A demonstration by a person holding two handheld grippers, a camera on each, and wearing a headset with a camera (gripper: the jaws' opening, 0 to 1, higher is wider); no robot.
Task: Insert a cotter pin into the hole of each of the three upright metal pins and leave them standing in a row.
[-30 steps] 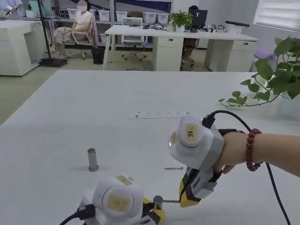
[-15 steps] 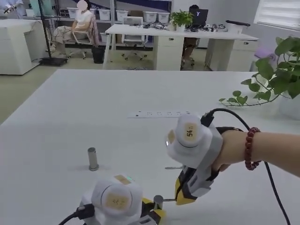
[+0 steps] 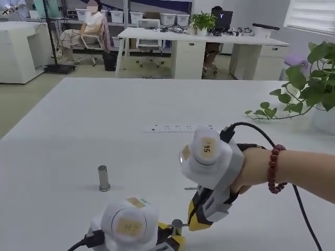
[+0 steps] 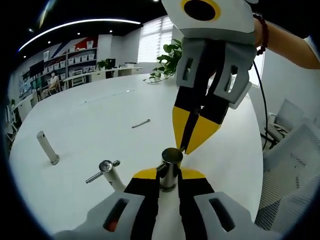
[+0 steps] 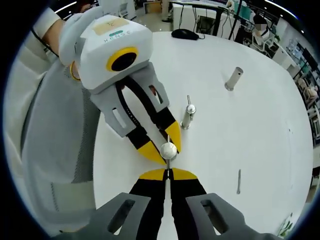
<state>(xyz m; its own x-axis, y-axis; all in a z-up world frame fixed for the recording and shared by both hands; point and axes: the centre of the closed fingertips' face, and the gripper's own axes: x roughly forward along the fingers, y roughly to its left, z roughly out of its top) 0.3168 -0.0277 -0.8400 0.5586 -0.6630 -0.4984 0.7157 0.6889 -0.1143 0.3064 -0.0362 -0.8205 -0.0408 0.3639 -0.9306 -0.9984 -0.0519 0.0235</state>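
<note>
My left gripper (image 4: 170,175) is shut on an upright metal pin (image 4: 170,164) near the table's front edge. My right gripper (image 5: 168,173) is shut on a thin cotter pin (image 5: 168,164) whose tip meets that pin's head (image 5: 168,149). In the head view the right gripper (image 3: 190,225) sits just right of the held pin (image 3: 177,225), with the left gripper (image 3: 170,236) below it. A second metal pin (image 5: 188,115) stands close by with a cotter pin through it. A bare third pin (image 3: 103,178) stands to the left. A loose cotter pin (image 4: 141,123) lies on the table.
A white power strip (image 3: 178,127) lies mid-table. A potted plant (image 3: 306,83) trails leaves over the right side. The right gripper's black cable (image 3: 261,133) arcs above the hand. Desks and a seated person (image 3: 91,23) are far behind.
My right gripper has moved left toward the held pin, so less cotter pin shows between its jaws and the pin. The left gripper and the bare pin stay put.
</note>
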